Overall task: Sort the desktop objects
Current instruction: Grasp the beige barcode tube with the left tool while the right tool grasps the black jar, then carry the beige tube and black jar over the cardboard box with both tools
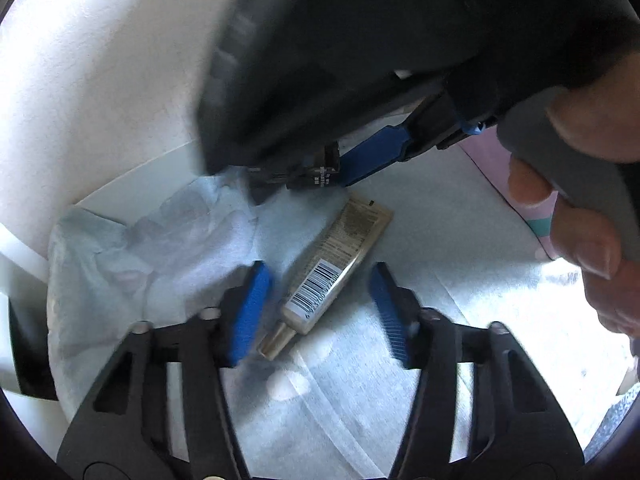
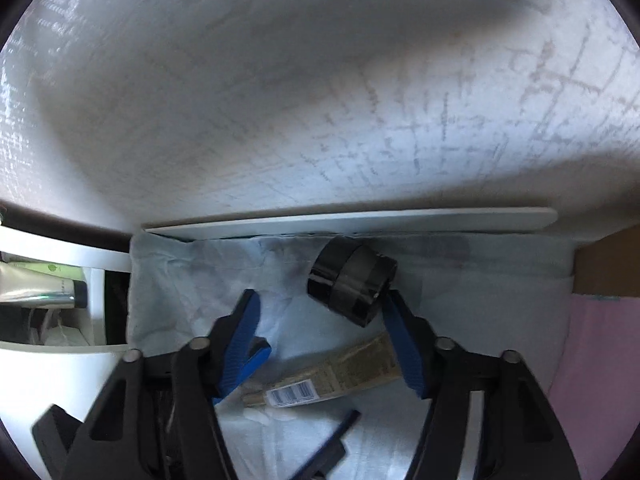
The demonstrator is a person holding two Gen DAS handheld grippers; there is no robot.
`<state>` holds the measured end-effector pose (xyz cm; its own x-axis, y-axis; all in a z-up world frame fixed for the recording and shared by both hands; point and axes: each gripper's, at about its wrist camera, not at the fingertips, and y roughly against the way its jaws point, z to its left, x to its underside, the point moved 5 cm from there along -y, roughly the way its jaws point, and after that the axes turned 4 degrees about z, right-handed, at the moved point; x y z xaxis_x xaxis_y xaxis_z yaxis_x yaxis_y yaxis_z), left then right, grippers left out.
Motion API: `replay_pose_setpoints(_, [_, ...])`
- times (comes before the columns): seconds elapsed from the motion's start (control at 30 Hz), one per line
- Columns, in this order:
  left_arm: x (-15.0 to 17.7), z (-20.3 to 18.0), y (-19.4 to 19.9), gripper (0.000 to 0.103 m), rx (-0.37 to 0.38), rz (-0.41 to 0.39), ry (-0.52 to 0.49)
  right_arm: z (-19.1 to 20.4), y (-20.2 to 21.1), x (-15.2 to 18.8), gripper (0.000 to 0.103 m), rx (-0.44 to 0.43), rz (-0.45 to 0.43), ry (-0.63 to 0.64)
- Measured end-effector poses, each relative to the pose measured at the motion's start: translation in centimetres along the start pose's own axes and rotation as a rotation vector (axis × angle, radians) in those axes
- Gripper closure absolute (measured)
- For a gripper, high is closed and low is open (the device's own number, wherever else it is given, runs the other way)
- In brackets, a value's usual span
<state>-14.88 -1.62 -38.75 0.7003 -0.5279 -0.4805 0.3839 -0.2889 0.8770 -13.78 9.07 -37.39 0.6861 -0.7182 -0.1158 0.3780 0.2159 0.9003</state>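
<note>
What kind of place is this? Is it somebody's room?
Probably a dressing table or desk at home, set against a white wall. A cosmetic tube and a black jar lie on a pale cloth, with a white organizer of more tubes beside.

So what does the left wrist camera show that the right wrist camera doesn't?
Only the left wrist view shows the person's hand gripping the right tool's handle. Only the right wrist view shows the black jar and a white organizer holding a silver tube. Both show the beige barcoded tube on pale blue cloth.
</note>
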Motion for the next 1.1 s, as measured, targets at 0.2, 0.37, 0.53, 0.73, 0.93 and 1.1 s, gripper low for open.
replay_pose_setpoints(0.2, [-0.2,-0.1,-0.1,0.078,-0.019,0.014,0.006,-1.2,-0.1,-0.1,0.069,-0.026,-0.02,-0.029])
replay_pose_setpoints(0.37, [-0.4,0.0,-0.2,0.081,0.001,0.036,0.055,-1.2,-0.2,0.1,0.073,-0.028,-0.028,-0.016])
replay_pose_setpoints(0.53, [0.0,1.0,0.5,0.083,0.028,0.058,0.16,-1.2,-0.7,0.3,0.073,-0.013,-0.031,-0.001])
replay_pose_setpoints(0.73, [0.0,1.7,2.5,0.083,0.044,0.031,0.249,-0.6,-1.1,0.8,0.074,-0.01,-0.03,0.014])
replay_pose_setpoints(0.93, [-0.5,1.0,4.2,0.083,0.041,0.015,0.283,0.2,-0.9,1.4,0.075,-0.018,-0.028,0.028])
replay_pose_setpoints(1.1, [0.8,3.5,5.6,0.083,0.017,0.026,0.323,1.5,-0.4,1.8,0.075,-0.003,-0.034,0.06])
